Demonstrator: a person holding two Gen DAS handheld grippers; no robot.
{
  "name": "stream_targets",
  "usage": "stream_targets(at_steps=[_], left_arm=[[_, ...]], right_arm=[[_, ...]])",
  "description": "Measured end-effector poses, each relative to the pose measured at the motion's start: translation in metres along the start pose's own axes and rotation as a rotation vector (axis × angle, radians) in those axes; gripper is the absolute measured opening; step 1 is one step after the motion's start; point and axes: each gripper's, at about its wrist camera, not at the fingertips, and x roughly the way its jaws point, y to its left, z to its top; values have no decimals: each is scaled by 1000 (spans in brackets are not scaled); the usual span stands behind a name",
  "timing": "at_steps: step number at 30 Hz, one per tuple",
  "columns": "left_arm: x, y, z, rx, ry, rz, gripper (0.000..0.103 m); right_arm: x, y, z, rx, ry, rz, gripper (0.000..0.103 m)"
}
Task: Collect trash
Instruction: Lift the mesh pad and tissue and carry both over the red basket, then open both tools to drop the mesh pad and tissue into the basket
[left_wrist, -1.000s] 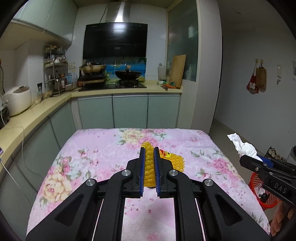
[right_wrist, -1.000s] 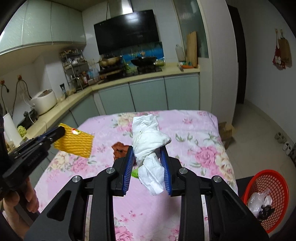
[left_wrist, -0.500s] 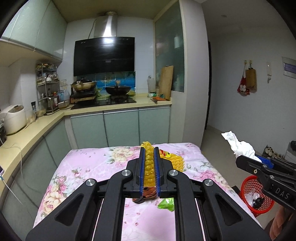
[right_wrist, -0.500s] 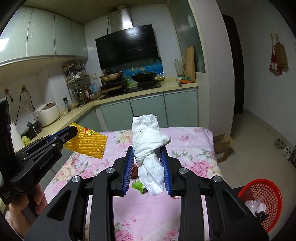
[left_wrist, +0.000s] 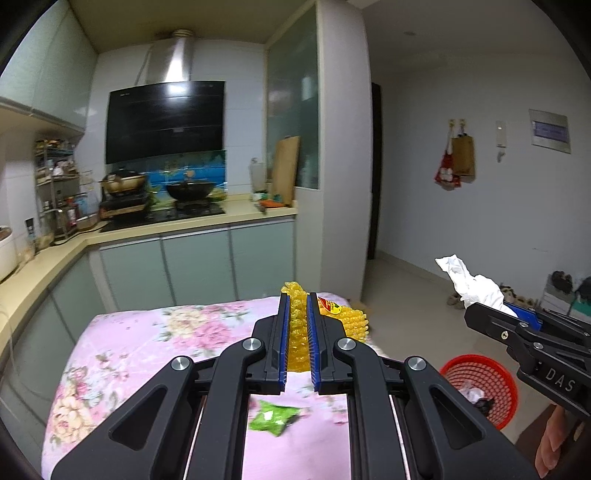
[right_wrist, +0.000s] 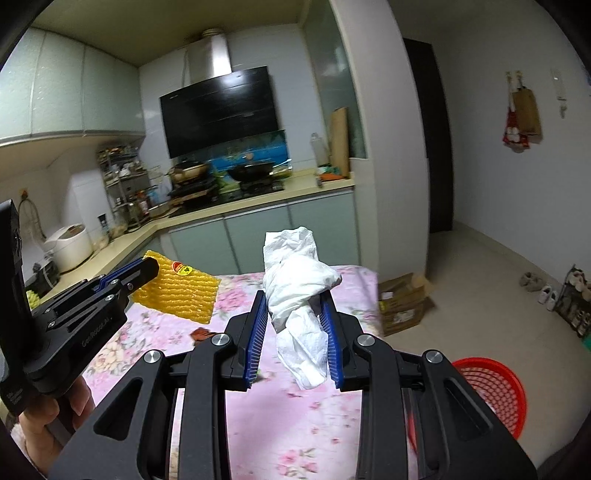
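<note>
My left gripper (left_wrist: 296, 299) is shut on a yellow foam fruit net (left_wrist: 349, 319) with a red sticker, held up over the flowered pink table (left_wrist: 147, 332). In the right wrist view the same left gripper (right_wrist: 147, 266) holds the yellow net (right_wrist: 181, 291) at the left. My right gripper (right_wrist: 295, 295) is shut on a crumpled white tissue (right_wrist: 299, 280), which hangs down between the blue pads. The left wrist view shows that tissue (left_wrist: 469, 280) at the right. A green wrapper (left_wrist: 275, 417) and a brown scrap (right_wrist: 202, 334) lie on the table.
A red mesh basket (right_wrist: 491, 387) with some trash in it (left_wrist: 476, 395) stands on the floor right of the table. A cardboard box (right_wrist: 404, 301) sits past the table's far corner. Kitchen counters (left_wrist: 44, 258) run behind and left. Shoes (right_wrist: 546, 293) line the right wall.
Both grippers have risen and drawn back from the table with their loads. The view swung right, so the red basket and floor show more, and the green wrapper came into sight.
</note>
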Motion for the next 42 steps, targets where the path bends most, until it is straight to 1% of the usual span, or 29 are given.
stream_targets(at_steps=[4,14,19,24,27,32,37,42], left_arm=[[8,-21,1,14,5,-51,9],[32,-77,-10,44,51,-195,9],[45,-103,-13,56,68,-263,9],[68,-130,-19,54,116,-344,9],[81,-145,-24,60,136,-378,9],[108,-170,-39,79,206,-431,9],[139,-192,-61,93,309,-478,9],[169,-211,-82,116,404,-502,9]], right_arm=[[-8,-17,0,15,-9,-48,29],[-29,-62,-8,61,-24,-178,29],[-37,-87,-15,102,-7,-247,29],[-38,-104,-23,129,16,-300,29],[-36,-114,-27,142,29,-325,29],[-31,-133,-37,169,61,-370,29],[-13,-156,-55,209,135,-419,29],[7,-176,-74,235,215,-452,29]])
